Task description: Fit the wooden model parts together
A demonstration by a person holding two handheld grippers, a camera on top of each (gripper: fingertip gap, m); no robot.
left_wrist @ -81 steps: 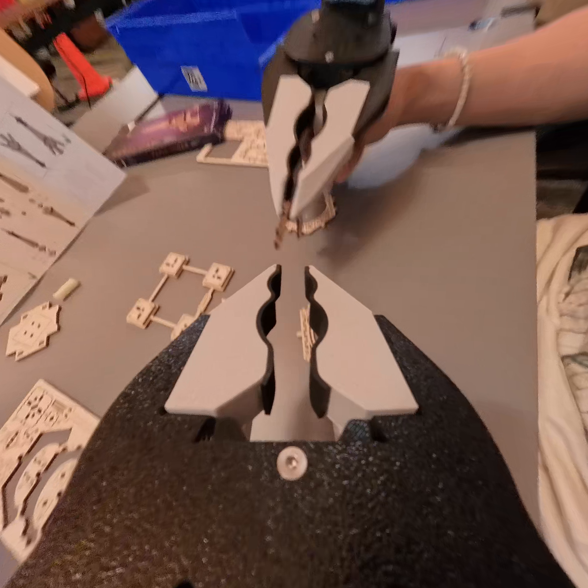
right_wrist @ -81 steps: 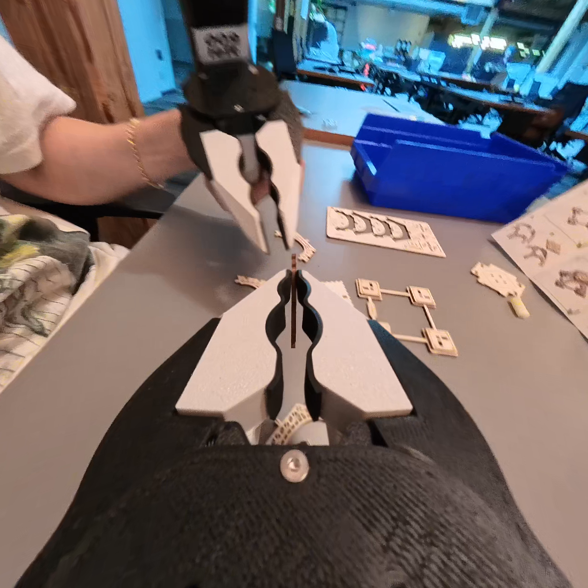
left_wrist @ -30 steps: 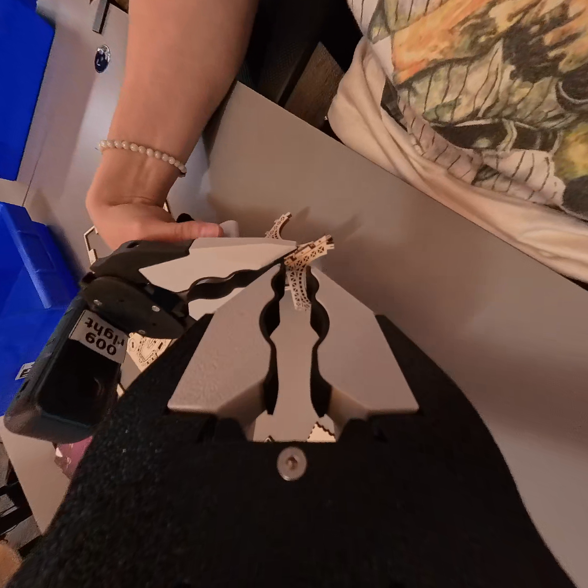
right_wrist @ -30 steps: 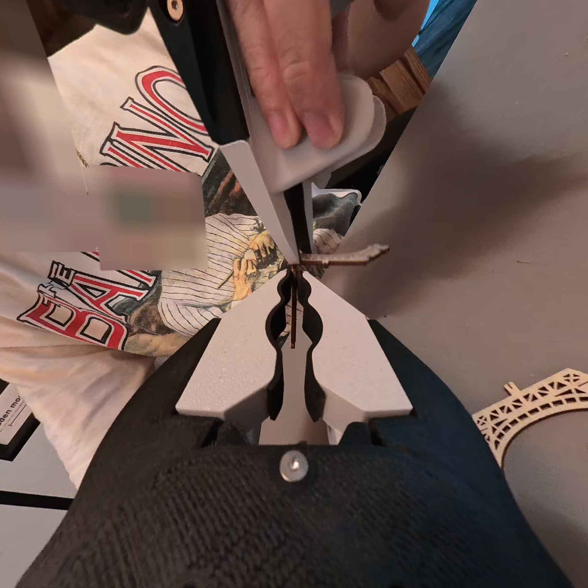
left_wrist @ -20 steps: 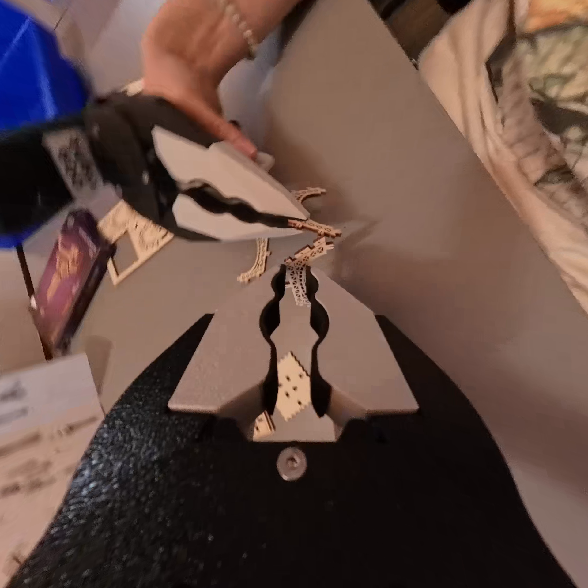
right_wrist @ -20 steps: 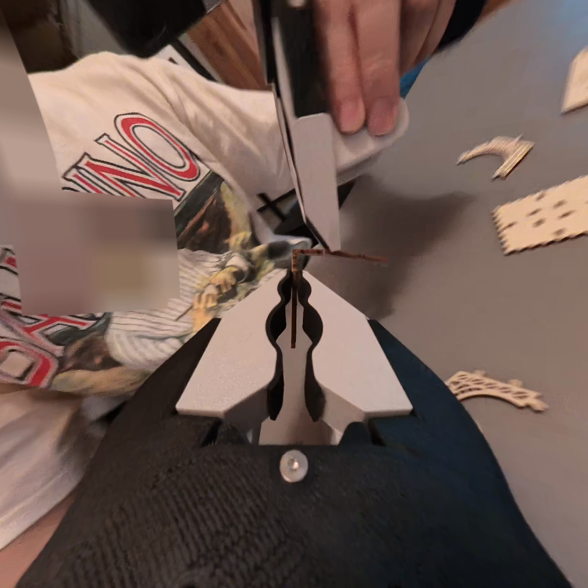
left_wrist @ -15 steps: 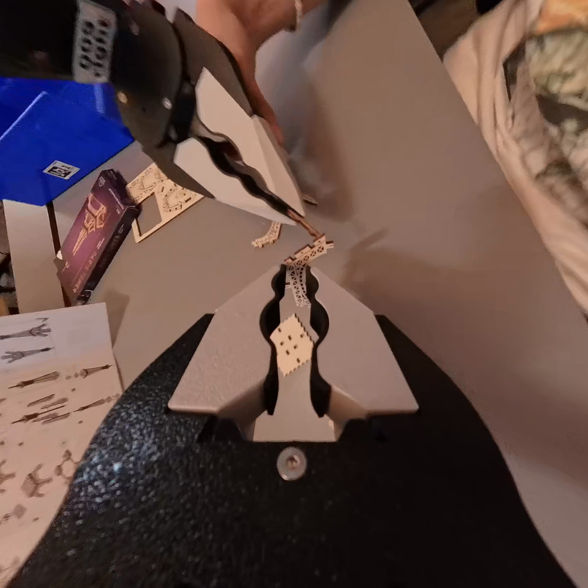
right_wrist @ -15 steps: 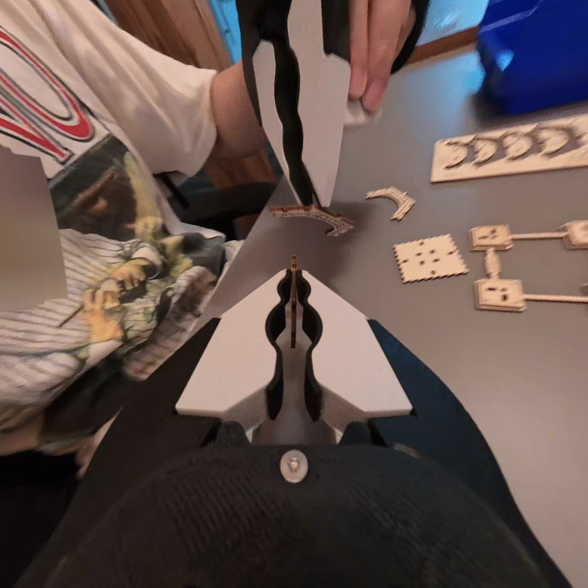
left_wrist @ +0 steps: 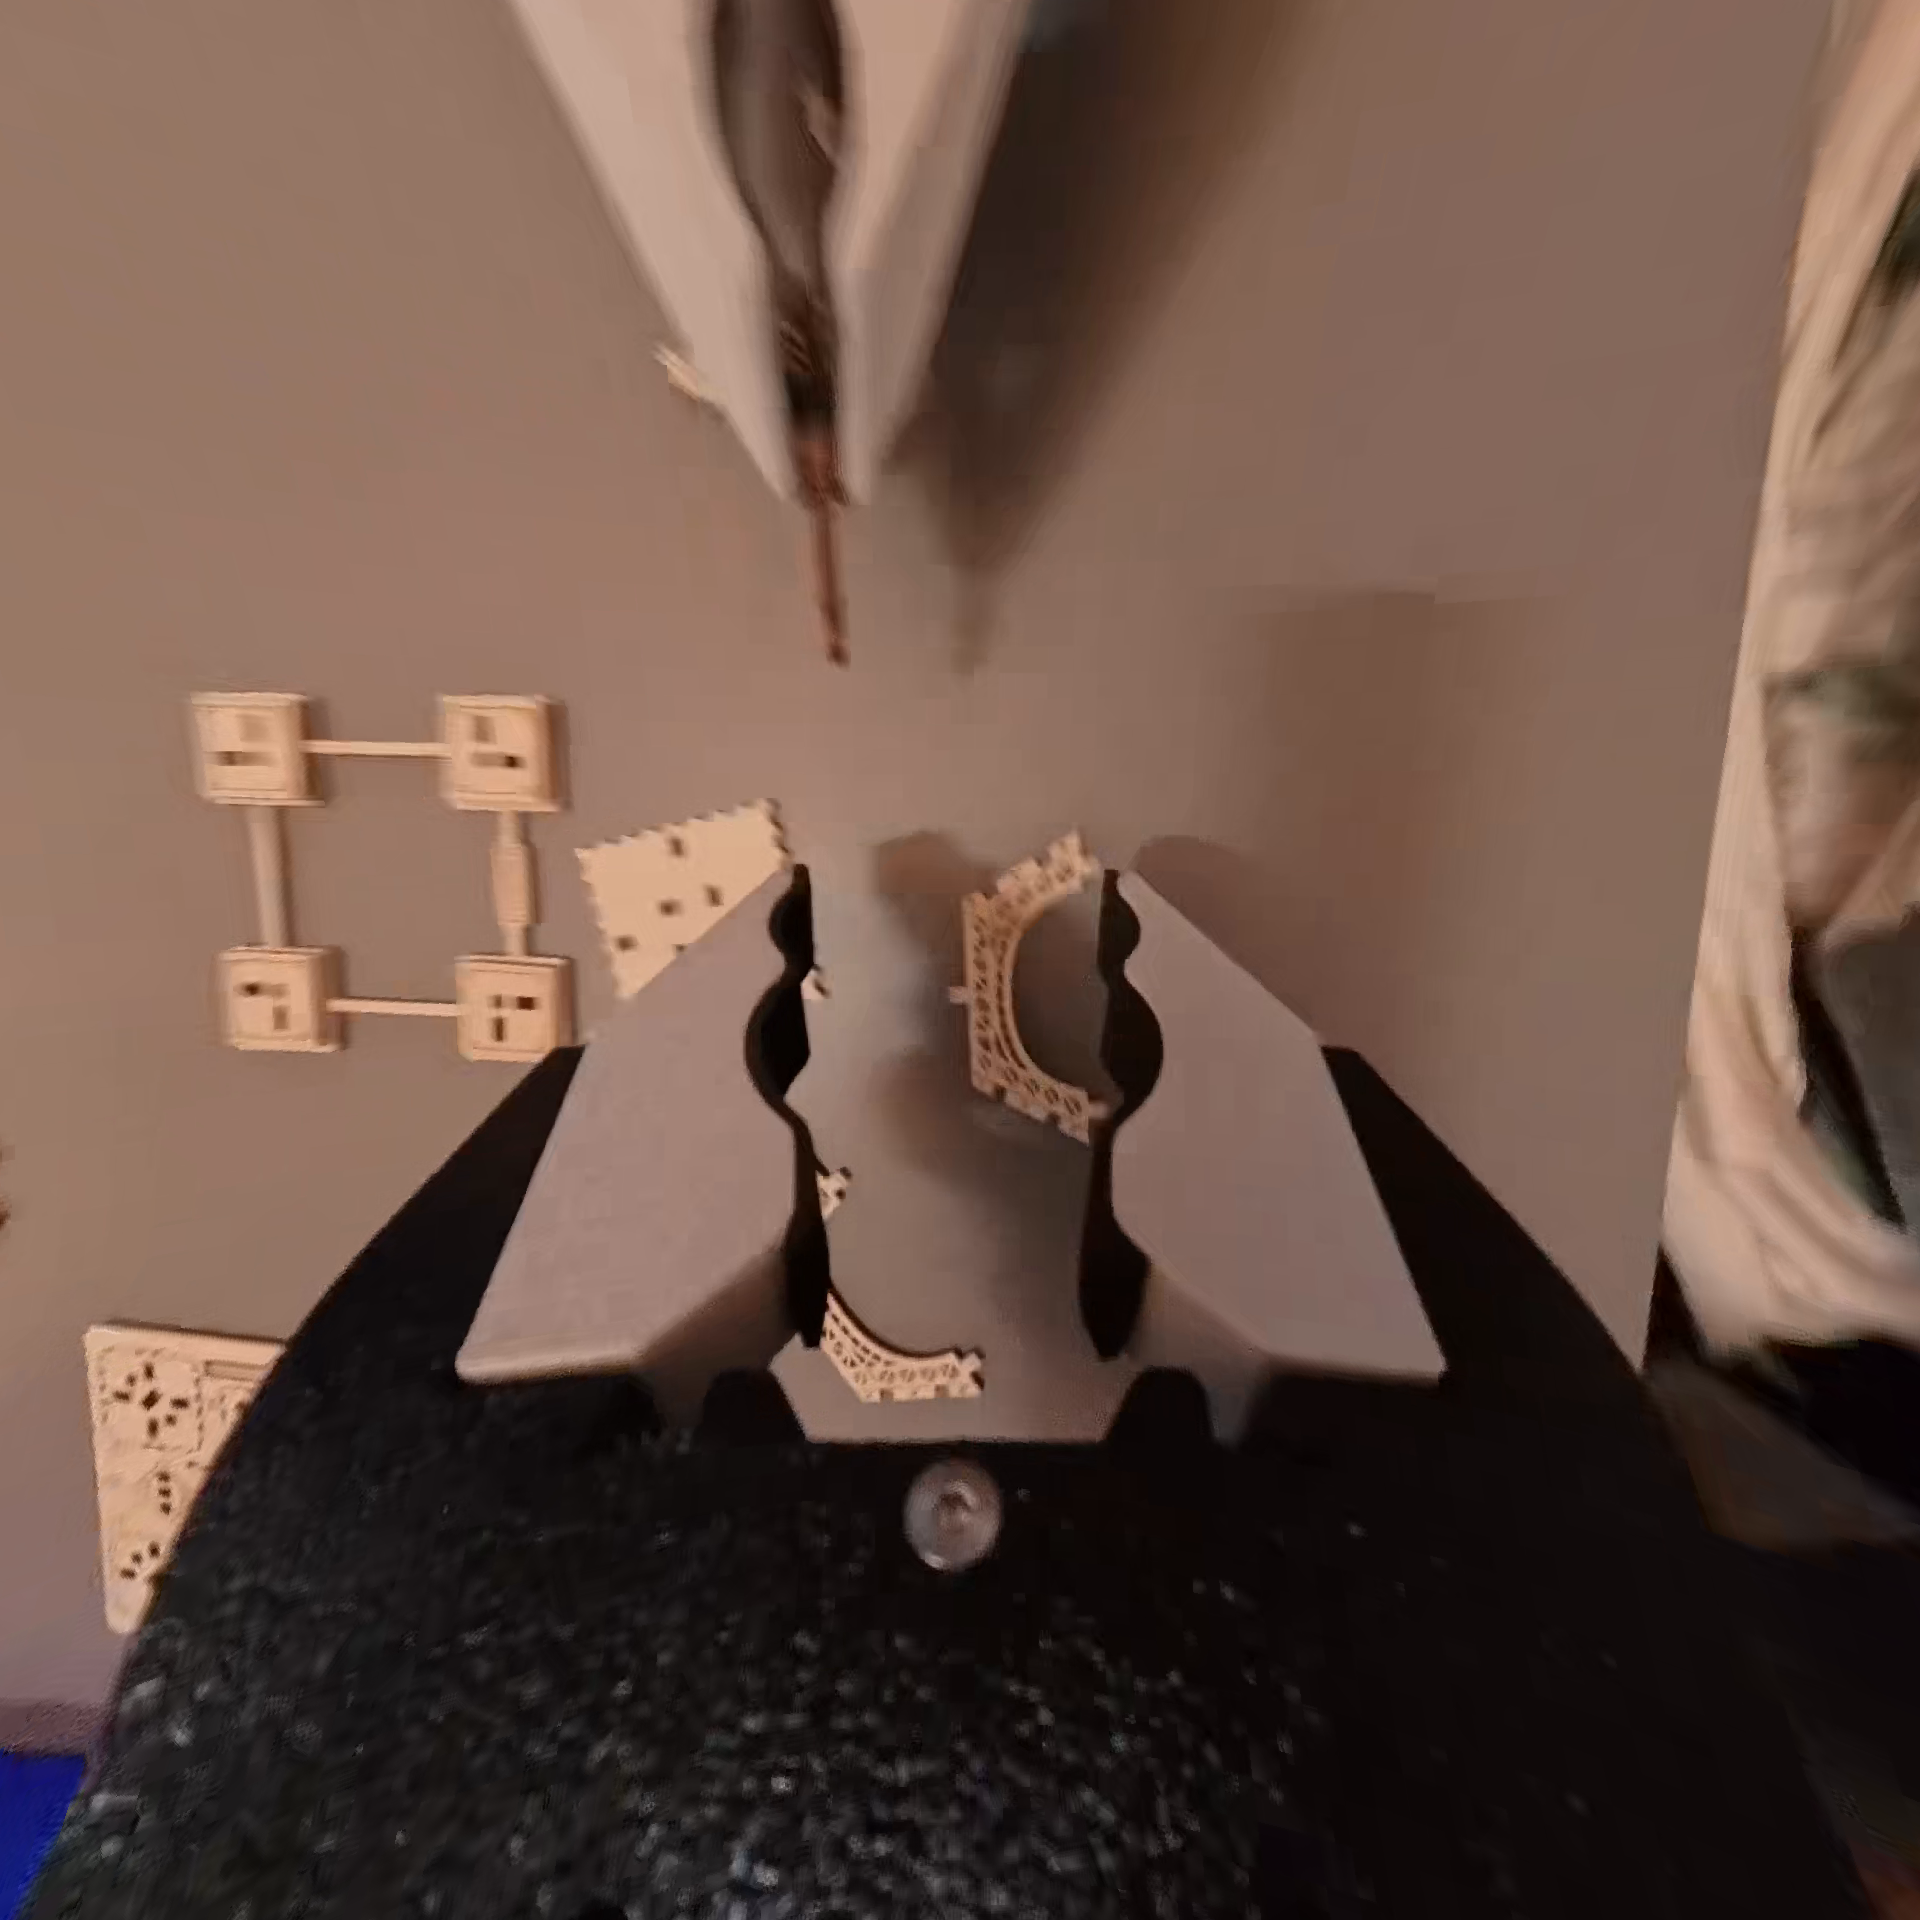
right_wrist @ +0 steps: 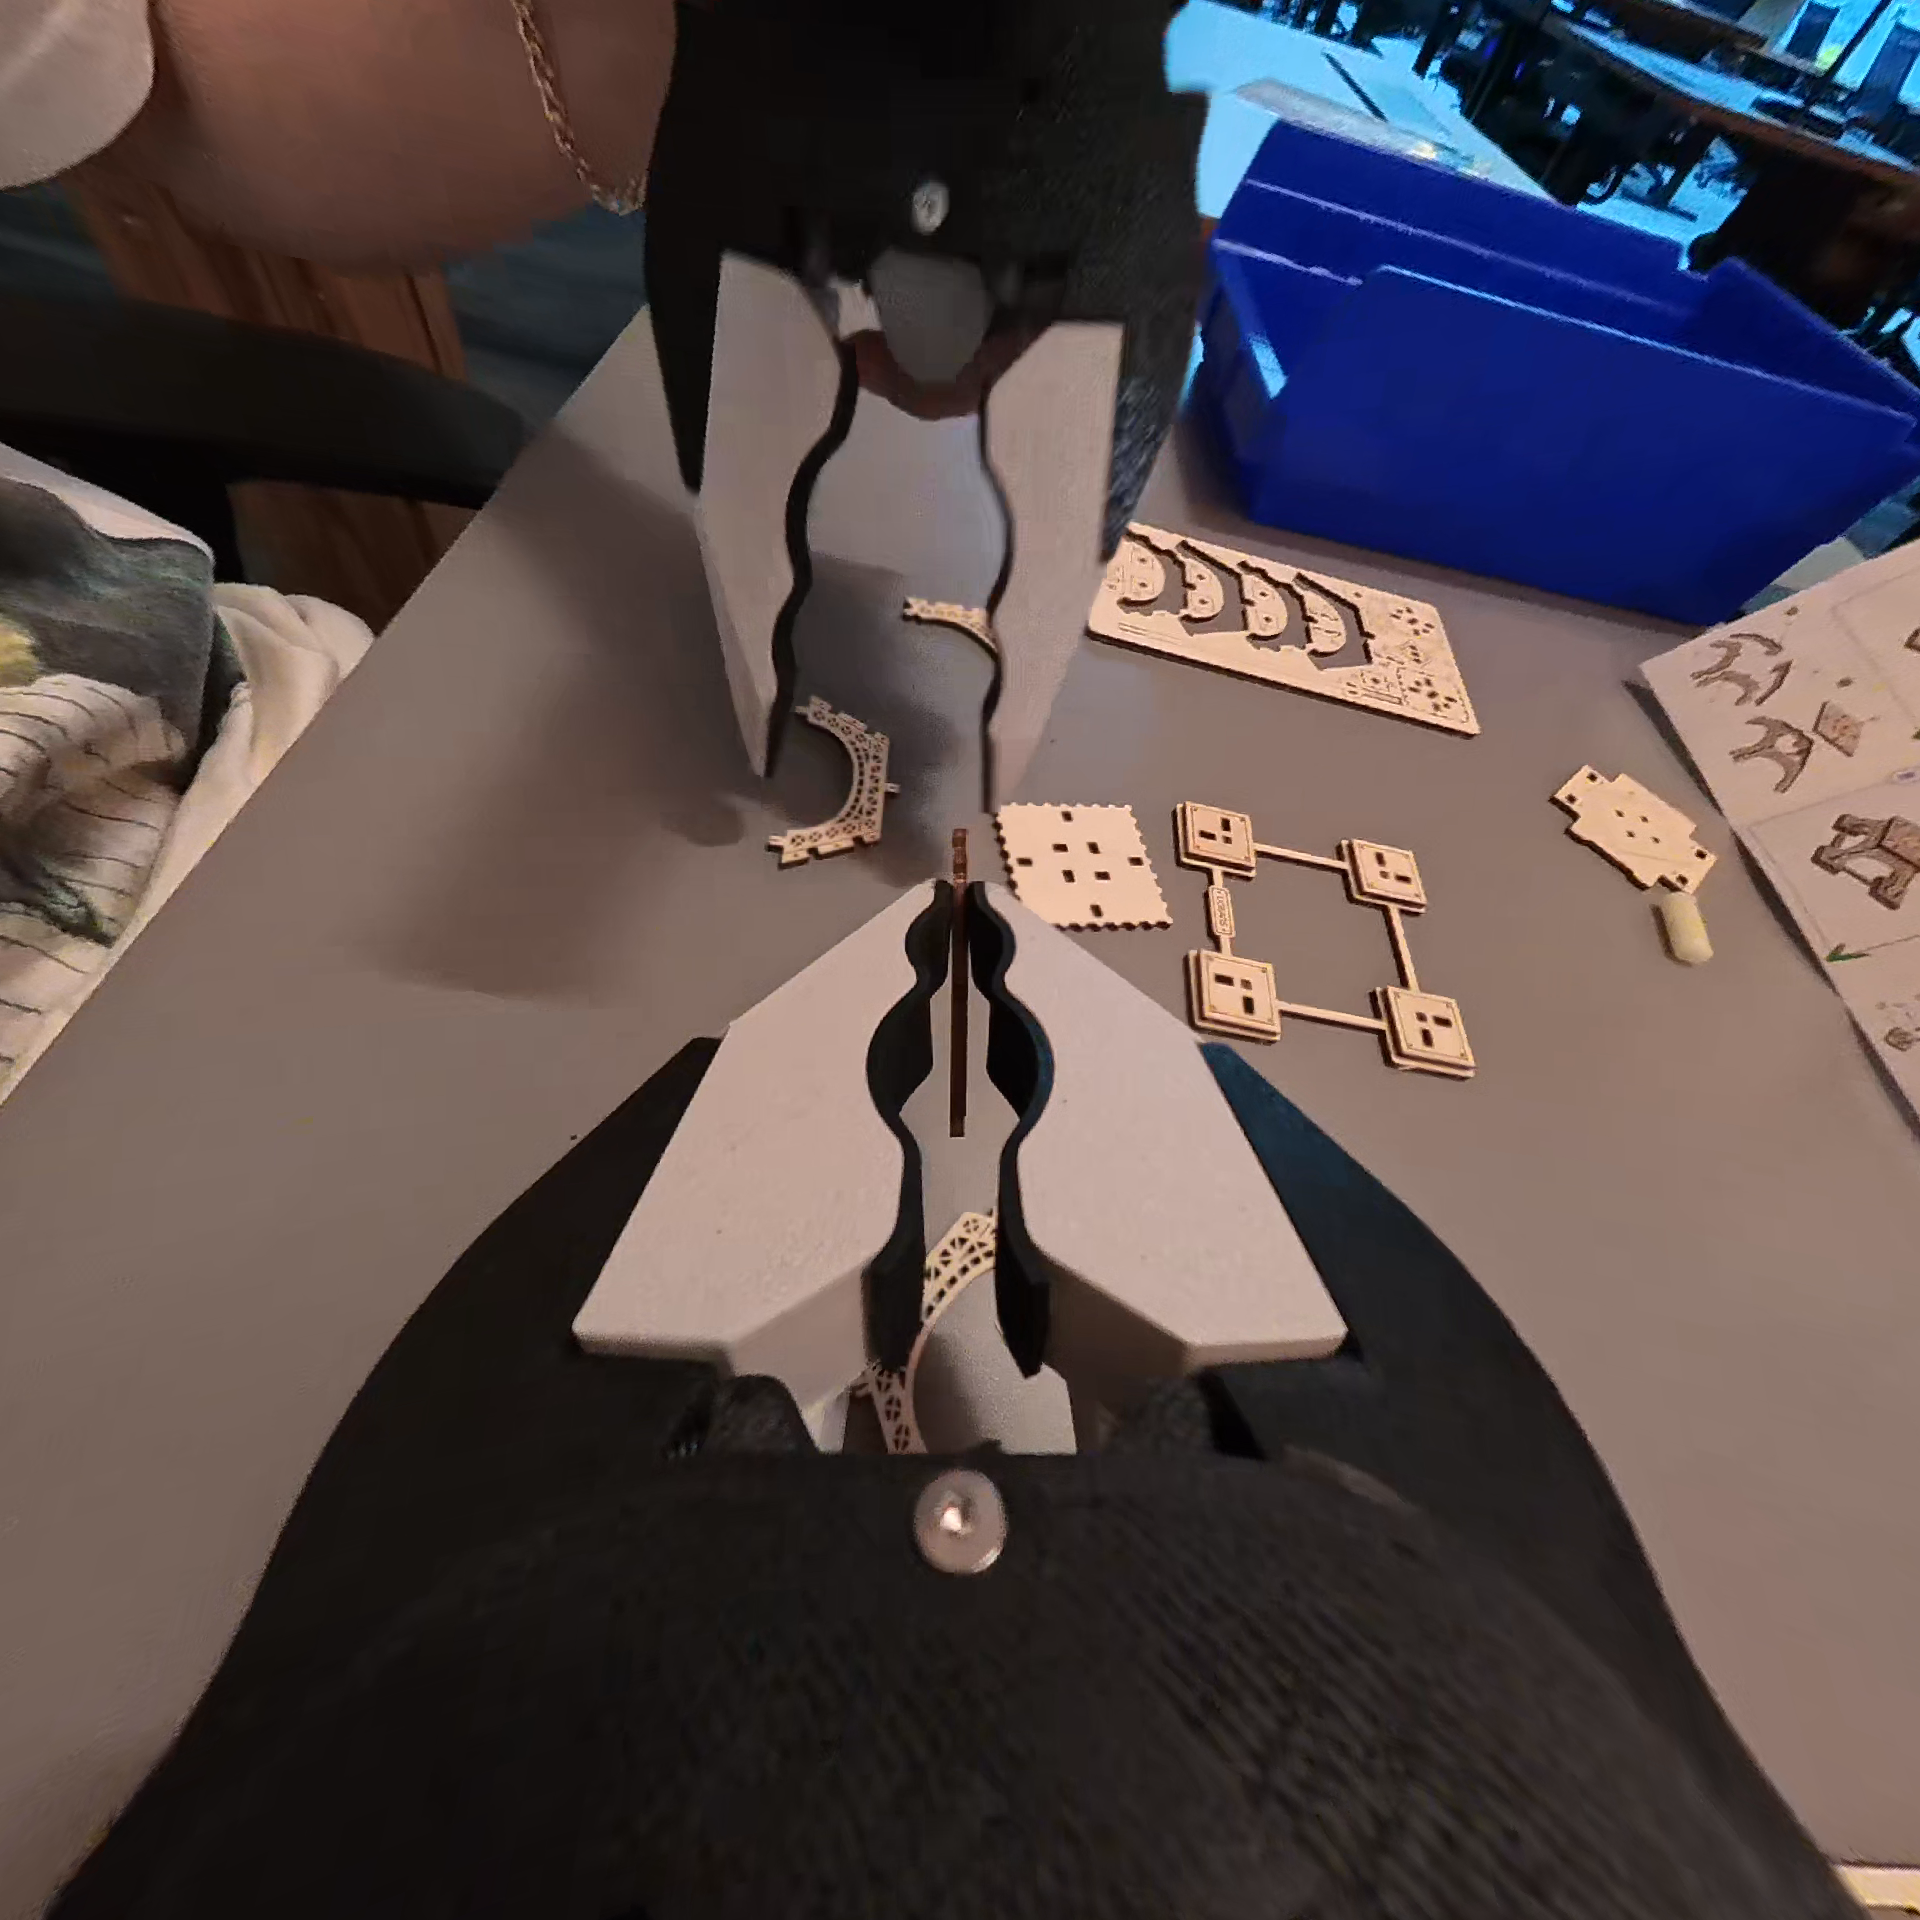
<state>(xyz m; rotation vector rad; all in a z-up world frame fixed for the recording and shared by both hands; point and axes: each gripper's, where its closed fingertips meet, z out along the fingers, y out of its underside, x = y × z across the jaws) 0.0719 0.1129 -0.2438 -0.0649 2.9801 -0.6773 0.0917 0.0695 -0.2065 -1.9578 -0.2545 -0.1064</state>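
Observation:
My left gripper (left_wrist: 954, 883) is open and empty, its jaws wide apart just above the grey table (left_wrist: 312, 416). A curved lattice arch piece (left_wrist: 1003, 997) lies flat on the table between its fingers. A second arch piece (left_wrist: 894, 1361) lies nearer its base. In the right wrist view the left gripper (right_wrist: 878, 779) hangs over that arch piece (right_wrist: 842, 790). My right gripper (right_wrist: 958, 888) is shut on a thin wooden part (right_wrist: 958, 987) seen edge-on. It shows blurred at the top of the left wrist view (left_wrist: 821, 488), with the part (left_wrist: 826, 582) sticking out.
On the table lie a toothed square plate (right_wrist: 1081, 868), a frame of square blocks (right_wrist: 1325, 951), a punched part sheet (right_wrist: 1288, 629), a stepped plate (right_wrist: 1631, 826), a small peg (right_wrist: 1683, 925) and an instruction sheet (right_wrist: 1818, 727). A blue bin (right_wrist: 1558, 395) stands behind. The person sits at the table's edge.
My left gripper has opened and let go of the lattice arch piece, which now lies on the table. Both grippers have swung apart and face down over the table. The right gripper still holds its part.

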